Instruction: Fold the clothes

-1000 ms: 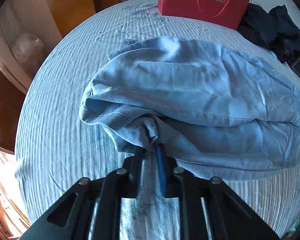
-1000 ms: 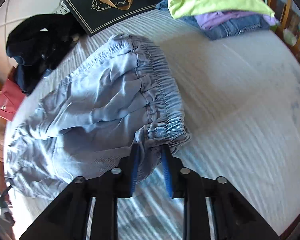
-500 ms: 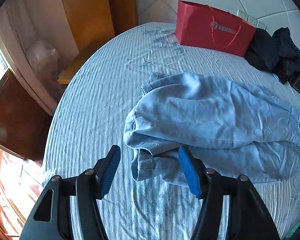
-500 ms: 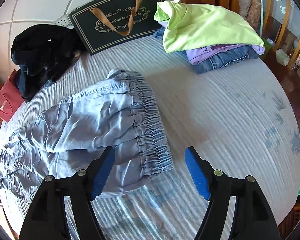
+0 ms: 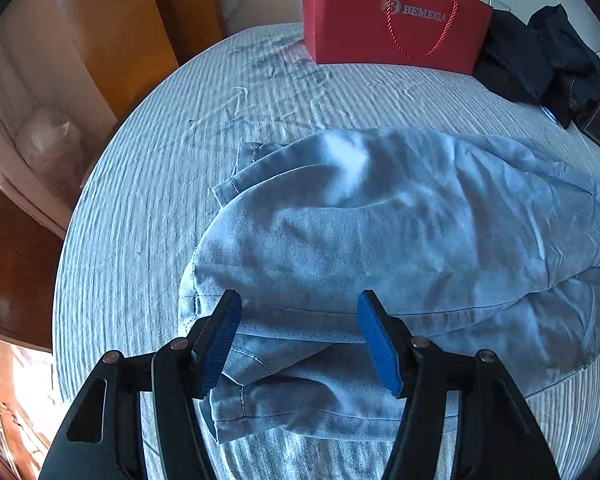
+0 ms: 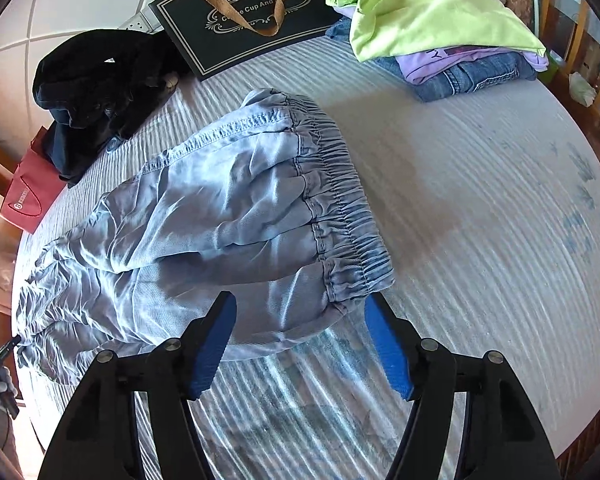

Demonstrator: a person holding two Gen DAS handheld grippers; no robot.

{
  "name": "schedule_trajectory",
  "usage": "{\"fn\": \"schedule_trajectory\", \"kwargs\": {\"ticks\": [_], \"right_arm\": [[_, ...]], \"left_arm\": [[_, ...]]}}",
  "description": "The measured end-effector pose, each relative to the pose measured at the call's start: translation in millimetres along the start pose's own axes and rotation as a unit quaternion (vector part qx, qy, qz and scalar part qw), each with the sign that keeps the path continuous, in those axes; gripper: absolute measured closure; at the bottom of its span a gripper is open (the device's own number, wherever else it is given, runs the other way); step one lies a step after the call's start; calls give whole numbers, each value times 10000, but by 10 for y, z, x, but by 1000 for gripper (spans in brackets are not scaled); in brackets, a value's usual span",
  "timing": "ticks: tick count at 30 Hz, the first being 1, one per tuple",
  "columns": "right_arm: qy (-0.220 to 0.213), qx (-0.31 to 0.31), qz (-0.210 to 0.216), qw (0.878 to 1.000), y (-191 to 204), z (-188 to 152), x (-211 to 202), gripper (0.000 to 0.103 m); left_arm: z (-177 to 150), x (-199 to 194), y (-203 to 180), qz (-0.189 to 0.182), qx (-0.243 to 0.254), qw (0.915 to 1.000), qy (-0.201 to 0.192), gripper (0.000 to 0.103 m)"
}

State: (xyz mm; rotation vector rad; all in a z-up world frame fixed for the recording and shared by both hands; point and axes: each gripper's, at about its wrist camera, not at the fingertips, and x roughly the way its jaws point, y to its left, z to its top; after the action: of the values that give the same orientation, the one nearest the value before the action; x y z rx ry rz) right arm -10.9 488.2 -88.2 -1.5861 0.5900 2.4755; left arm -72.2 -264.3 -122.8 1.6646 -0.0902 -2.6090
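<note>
Left wrist view: the left tool (image 5: 299,338) stands with its fingers wide apart, holding nothing, directly over the hem end of the light blue trousers (image 5: 380,248). The stacked leg hems (image 5: 236,412) lie between and just below the blue pads (image 5: 220,336). The trousers lie lengthwise on the striped bed (image 5: 140,240), folded leg over leg, running ahead and to the right of the tool.

Right wrist view: the right tool (image 6: 300,340) is likewise spread and empty. The elastic waistband (image 6: 340,200) lies just ahead of it, with the near waistband corner (image 6: 348,292) just beside the right pad.

Hazards from this position, as judgement:
- The hems are layered and offset. A grasp that closes on the upper layer only would likely peel the legs apart when lifted.
- The fabric is loose and billowed. Uneven lifting between the two tools would probably skew the fold line.
- A red bag (image 5: 392,20), dark clothing (image 6: 100,92) and a pile of folded clothes (image 6: 452,40) lie farther ahead on the bed. A long forward sweep could drag cloth into them.
</note>
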Motion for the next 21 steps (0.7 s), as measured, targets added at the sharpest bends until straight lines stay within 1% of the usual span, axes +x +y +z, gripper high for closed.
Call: {"fn": "schedule_trajectory", "kwargs": {"ticks": [4, 6, 7, 8, 9, 10, 11, 12, 13, 14, 15, 17, 18, 21], "right_arm": [[-33, 390, 232, 9990, -74, -6, -3, 37], [-46, 613, 384, 9974, -127, -8, 5, 37], [-34, 707, 428, 9966, -151, -6, 25, 37], [-12, 793, 459, 9958, -173, -2, 52, 36], [35, 890, 524, 9946, -193, 0, 94, 37], [112, 965, 610, 9934, -198, 3, 150, 51], [217, 976, 599, 9932, -181, 8, 214, 64], [309, 895, 466, 9944, -137, 21, 277, 86], [393, 786, 299, 9957, -85, 36, 338, 91], [385, 642, 170, 9971, -31, 65, 361, 92], [212, 511, 92, 9984, 23, 117, 296, 97], [-239, 272, -35, 9993, 131, 239, 104, 100], [-290, 265, -5, 9992, 123, 250, 59, 101], [-215, 391, 206, 9988, 20, 219, -9, 101]], "left_arm": [[-50, 78, -24, -136, 48, 9999, 79, 43], [-72, 77, -31, -211, 25, 9997, 75, 59], [-64, 65, -47, -95, 62, 9999, 100, 88], [-52, 55, -69, 70, 124, 9998, 140, 99], [-35, 32, -85, 115, 164, 9997, 139, 99], [-14, -17, -89, 146, 169, 9997, 88, 99], [7, -74, -90, 190, 163, 9997, 24, 99], [37, -152, -78, 203, 123, 9997, -59, 99], [69, -237, -61, 203, 71, 9997, -149, 99], [102, -322, -44, 203, 18, 9995, -239, 99], [134, -407, -27, 204, -34, 9992, -329, 99], [146, -554, -6, 178, -74, 9987, -464, 99], [147, -625, 3, 163, -89, 9984, -527, 99], [152, -840, 31, 118, -134, 9973, -718, 99]]}}
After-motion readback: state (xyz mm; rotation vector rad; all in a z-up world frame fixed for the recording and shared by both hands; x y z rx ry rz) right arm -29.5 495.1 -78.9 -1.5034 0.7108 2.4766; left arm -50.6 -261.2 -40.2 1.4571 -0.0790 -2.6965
